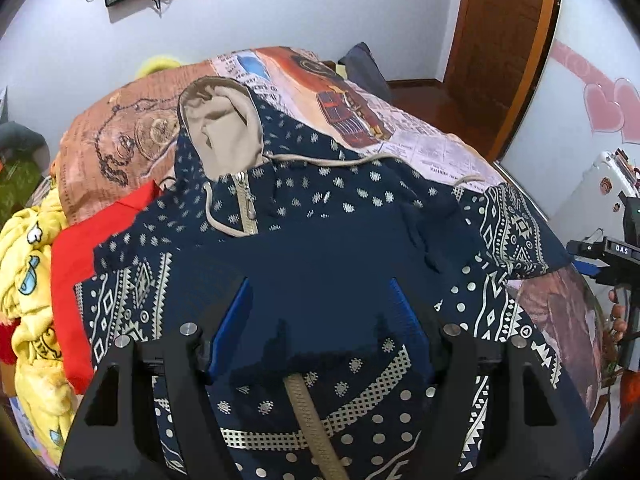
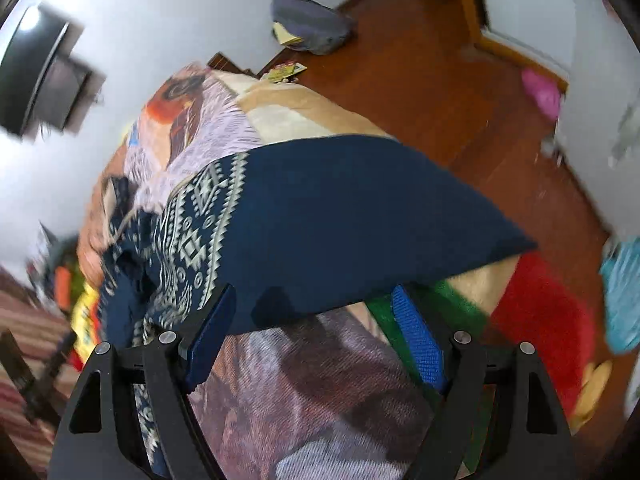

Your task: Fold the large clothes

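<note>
Two hand-held grippers (image 1: 320, 304) (image 2: 316, 312), jaws apart and empty, hover over a soft, patterned navy hoodie (image 1: 320, 216).

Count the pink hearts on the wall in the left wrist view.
2: a large heart at the right edge, a second heart overlapping it further right, cut by the lens rim. More may be hidden.

Left gripper (image 1: 322, 292) angled downward, jaws parted, nothing pinched; right gripper (image 2: 316, 304) angled downward, jaws wide, nothing clamped between them.
</note>
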Demonstrator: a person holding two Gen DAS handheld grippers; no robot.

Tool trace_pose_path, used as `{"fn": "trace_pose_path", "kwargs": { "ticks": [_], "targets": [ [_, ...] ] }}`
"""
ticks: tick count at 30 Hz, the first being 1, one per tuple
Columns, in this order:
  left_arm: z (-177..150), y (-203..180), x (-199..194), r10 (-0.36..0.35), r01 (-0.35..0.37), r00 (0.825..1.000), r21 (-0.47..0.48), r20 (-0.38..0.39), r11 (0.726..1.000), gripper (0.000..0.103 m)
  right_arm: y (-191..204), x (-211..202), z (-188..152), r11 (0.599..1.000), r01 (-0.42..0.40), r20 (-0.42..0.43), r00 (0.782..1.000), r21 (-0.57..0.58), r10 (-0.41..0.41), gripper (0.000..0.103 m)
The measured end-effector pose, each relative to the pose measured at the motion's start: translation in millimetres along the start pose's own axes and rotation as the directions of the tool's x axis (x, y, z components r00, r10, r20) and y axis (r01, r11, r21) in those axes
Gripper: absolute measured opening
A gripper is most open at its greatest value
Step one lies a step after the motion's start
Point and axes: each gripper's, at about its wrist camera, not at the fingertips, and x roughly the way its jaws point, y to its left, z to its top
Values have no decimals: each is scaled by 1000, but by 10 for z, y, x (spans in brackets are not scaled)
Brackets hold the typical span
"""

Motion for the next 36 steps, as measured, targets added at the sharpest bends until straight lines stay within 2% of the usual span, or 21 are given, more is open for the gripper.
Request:
{"fn": "trace_pose_path", "kwargs": {
  "ticks": [4,12,13,15,17,18,19,21,25,29,32,36],
  "targets": [
    [-32,36,71,6,-7,1000,-14,-19,1000,69,-66,20,54,998,-33,13,999,57,33,78],
    [-123,127,126,12,-14,999,-44,-42,999,69,-125,205,258,993,5,47,999,116,-11,77],
    [-134,135,123,17,-18,999,-44,-43,999,69,-101,217,286,993,28,56,998,116,-35,74],
    [-150,159,105,26,-27,999,-43,-41,999,69,-40,212,320,992,85,73,993,96,-92,60],
    [-163,188,65,31,-33,999,-45,-32,998,69,37,195,358,991,114,94,988,71,-120,34],
    [-167,204,46,32,-34,999,-46,-28,998,69,84,173,381,991,121,106,986,61,-127,28],
    [-172,222,25,34,-35,999,-48,-24,998,69,126,143,403,992,118,120,985,52,-123,17],
    [-176,257,-14,39,-40,999,-52,-15,998,69,242,55,463,994,108,154,982,31,-111,12],
    [-192,337,-112,35,-35,999,-74,8,997,69,684,-234,566,993,92,245,967,-74,-71,9],
    [-207,414,-222,35,-32,999,-93,33,995,69,1345,-535,611,974,54,316,949,-222,20,9],
    [-222,485,-307,35,-30,998,-106,53,994,69,1836,-703,566,944,8,336,935,-330,109,9],
    [-255,590,-444,34,-24,996,-130,78,991,69,2385,-700,460,898,-65,301,930,-436,214,9]
  ]
}}
